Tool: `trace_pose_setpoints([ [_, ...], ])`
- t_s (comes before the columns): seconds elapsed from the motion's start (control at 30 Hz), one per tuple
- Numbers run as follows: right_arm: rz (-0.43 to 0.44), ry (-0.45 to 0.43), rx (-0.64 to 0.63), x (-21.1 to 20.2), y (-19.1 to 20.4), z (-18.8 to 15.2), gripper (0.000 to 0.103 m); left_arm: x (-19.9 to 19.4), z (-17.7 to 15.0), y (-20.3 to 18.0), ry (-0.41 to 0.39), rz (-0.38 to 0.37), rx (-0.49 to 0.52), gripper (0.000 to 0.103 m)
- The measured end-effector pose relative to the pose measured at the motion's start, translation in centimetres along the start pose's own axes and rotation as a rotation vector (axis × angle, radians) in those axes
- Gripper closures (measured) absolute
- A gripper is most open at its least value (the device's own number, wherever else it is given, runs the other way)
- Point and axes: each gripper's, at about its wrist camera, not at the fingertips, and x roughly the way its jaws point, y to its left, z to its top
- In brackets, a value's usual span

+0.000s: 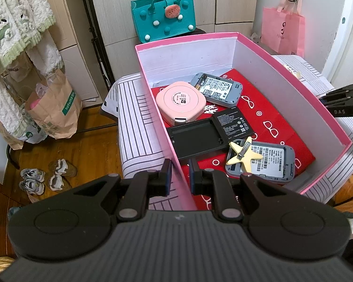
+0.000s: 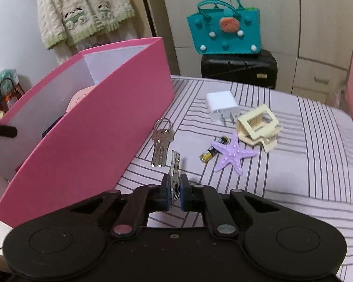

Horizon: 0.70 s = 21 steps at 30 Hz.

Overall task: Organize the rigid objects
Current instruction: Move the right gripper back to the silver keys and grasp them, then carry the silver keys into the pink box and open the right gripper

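Fingers [image 2: 174, 192] hide held keys' [image 2: 175, 164] ring.

A surface under a striped cloth [image 2: 294, 164], a bed or desk, I cannot tell which, carries everything. Left of the right hand-held gripper [image 2: 174, 193] stands the pink box [image 2: 87, 141]. Ahead lie keys [image 2: 162, 144], a battery [image 2: 208, 155], a purple starfish [image 2: 233, 155], a cream clip [image 2: 258, 124] and a white charger [image 2: 222, 105]
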Motion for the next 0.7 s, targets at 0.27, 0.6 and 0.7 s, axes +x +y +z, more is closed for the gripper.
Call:
trace_pose_setpoints([
  [0.27, 0.04, -0.016, 0.06, -0.4, -0.1, 1.0, 0.094, 0.0, 0.0, 0.0, 0.0, 0.005, 0.006, 0.089],
  [0.6, -0.014, -0.099, -0.07, -4.2, 2.4, 5.0, 0.094, 0.1, -0.1, -0.4, -0.01, 0.016, 0.019, 0.089],
  [0.7, -0.008, -0.129, -0.091, -5.7, 3.1, 6.3, 0.094, 0.1, -0.1, -0.3, -0.005, 0.013, 0.016, 0.089],
])
